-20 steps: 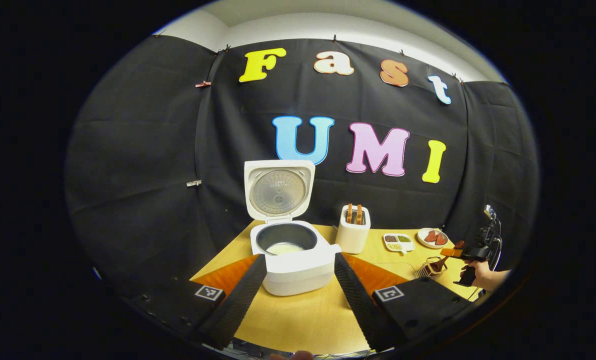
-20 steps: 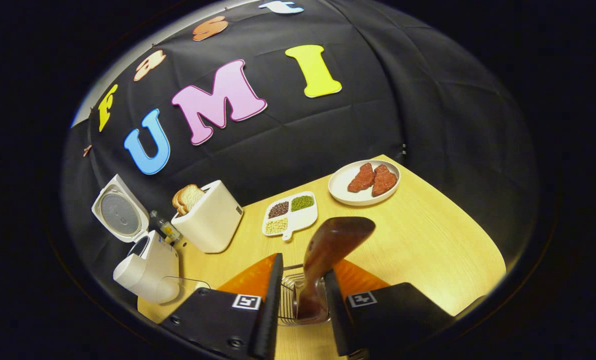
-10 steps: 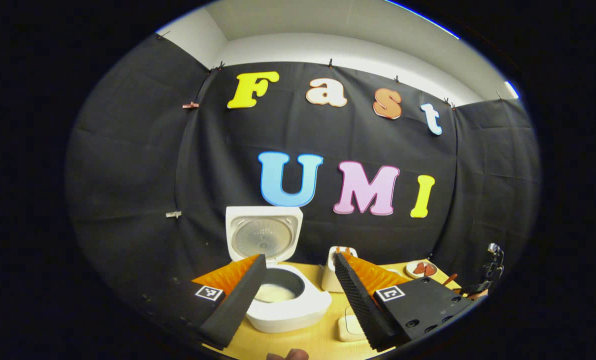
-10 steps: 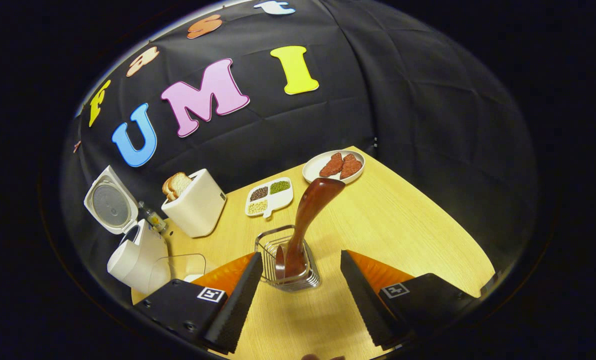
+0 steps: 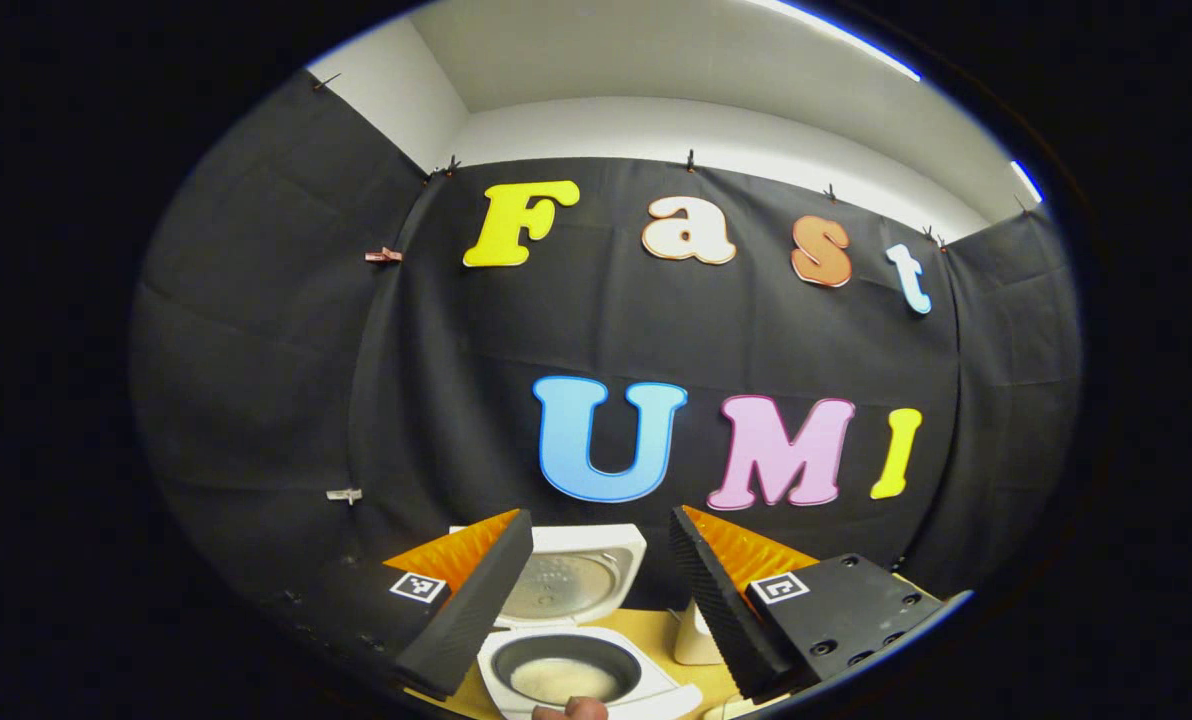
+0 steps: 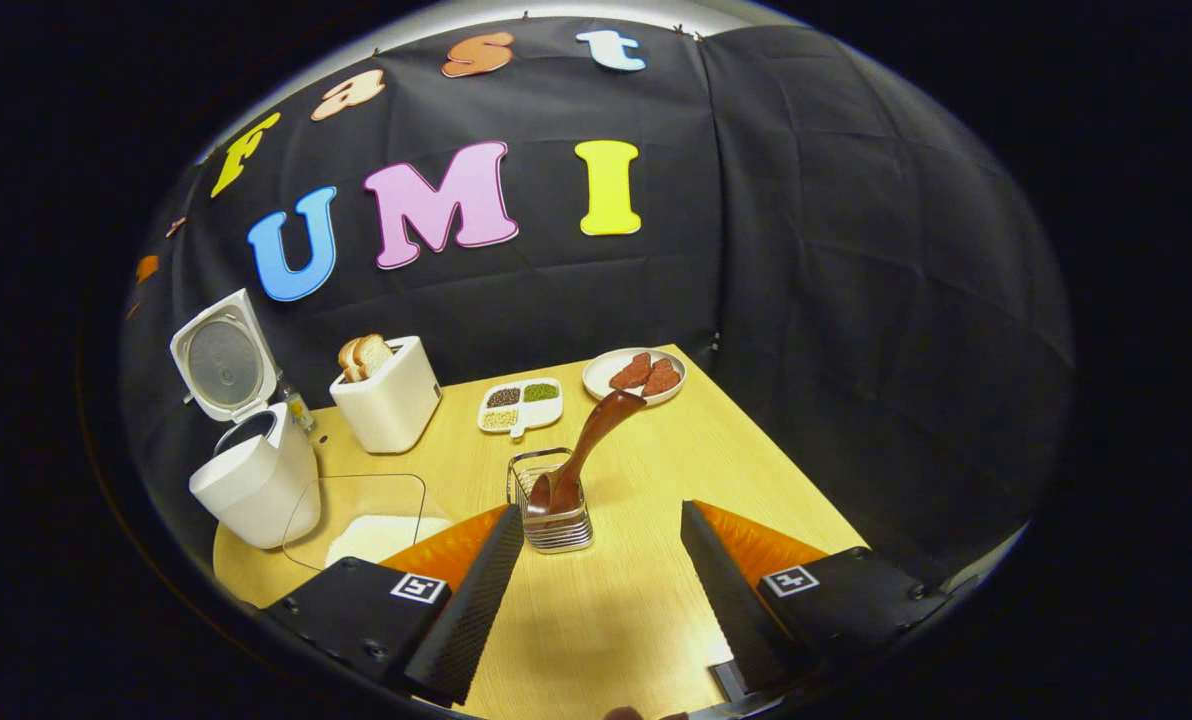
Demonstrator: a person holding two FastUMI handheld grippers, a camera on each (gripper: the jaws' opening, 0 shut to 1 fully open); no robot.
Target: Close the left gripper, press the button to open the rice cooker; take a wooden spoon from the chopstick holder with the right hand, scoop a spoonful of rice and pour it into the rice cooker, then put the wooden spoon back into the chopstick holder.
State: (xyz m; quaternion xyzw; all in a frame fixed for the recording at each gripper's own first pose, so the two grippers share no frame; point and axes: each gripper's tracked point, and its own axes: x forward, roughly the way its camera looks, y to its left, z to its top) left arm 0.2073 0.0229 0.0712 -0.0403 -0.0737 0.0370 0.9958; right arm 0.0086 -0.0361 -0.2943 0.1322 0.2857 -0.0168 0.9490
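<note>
In the right gripper view, the rice cooker (image 6: pixel 251 480) stands at the left edge of the table (image 6: pixel 656 470), its lid (image 6: pixel 221 355) swung up and open. Just below and right of it, a clear container of rice (image 6: pixel 371 520) lies on the tabletop. Right of the cooker's lid is a white toaster (image 6: pixel 388 400) with bread slices in it. Further right, toward the middle, sits a divided dish of grains (image 6: pixel 519 405), and beyond it a plate (image 6: pixel 606 385) with red pieces. In the centre, the wire chopstick holder (image 6: pixel 551 510) holds the wooden spoon (image 6: pixel 581 450), bowl end down, handle leaning up to the right. The right gripper (image 6: pixel 601 590) sits low in the frame with its fingers spread wide, the holder lying above and between them, untouched.

In the left gripper view, the left gripper (image 5: pixel 596 600) also has its fingers spread apart, holding nothing. Between them, at the bottom centre, is the open rice cooker (image 5: pixel 581 670) with white rice in its dark pot.
</note>
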